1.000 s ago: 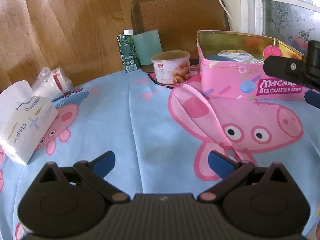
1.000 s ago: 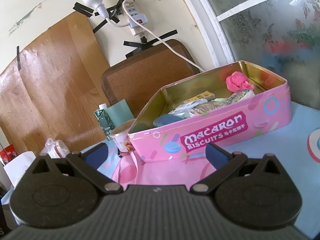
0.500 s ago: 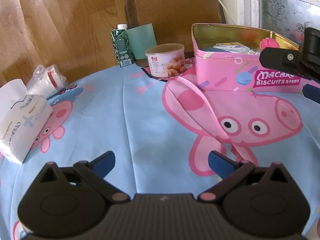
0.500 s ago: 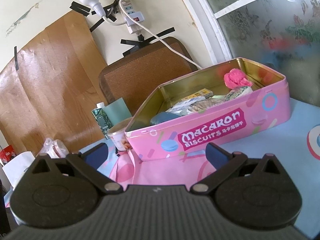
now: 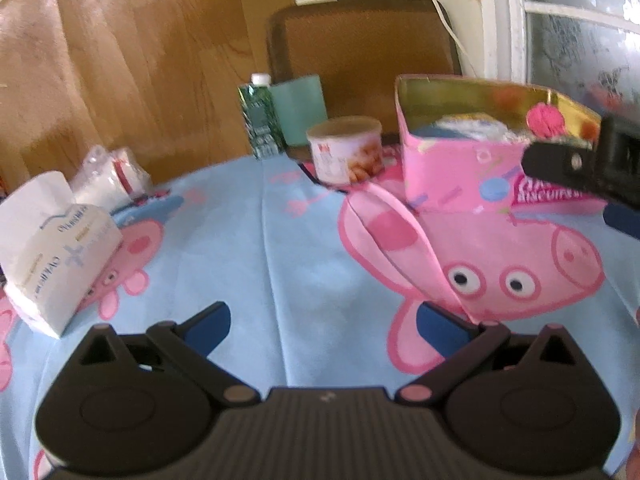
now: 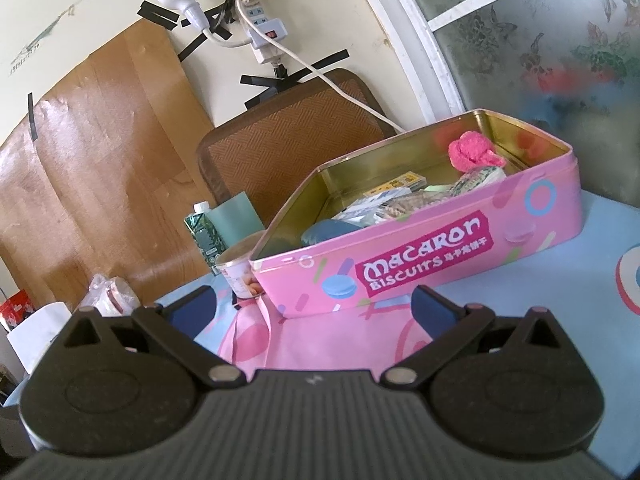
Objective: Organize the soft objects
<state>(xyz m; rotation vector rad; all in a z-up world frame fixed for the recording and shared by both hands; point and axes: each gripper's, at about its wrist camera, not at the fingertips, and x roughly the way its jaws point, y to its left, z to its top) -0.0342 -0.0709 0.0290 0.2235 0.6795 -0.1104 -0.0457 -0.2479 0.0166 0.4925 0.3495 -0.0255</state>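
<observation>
The left gripper (image 5: 322,326) has swung a little since the earlier frame, so the pink tin (image 5: 452,176) now sits further right in its view. Its fingers are spread wide over the blue cartoon cloth on the desk (image 5: 280,240), grasping nothing. The right gripper (image 6: 314,306) is likewise released, just before the tin (image 6: 420,264) — inside lie a pink fuzzy ball (image 6: 472,152) and what seem to be packets, blurred. A tissue pack (image 5: 56,256) lies at the left.

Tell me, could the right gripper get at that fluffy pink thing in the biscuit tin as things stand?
Probably yes. The tin has no lid, the pink soft thing sits on top near the far end, and the right gripper is open and empty, with nothing between them but the tin's near wall.
</observation>
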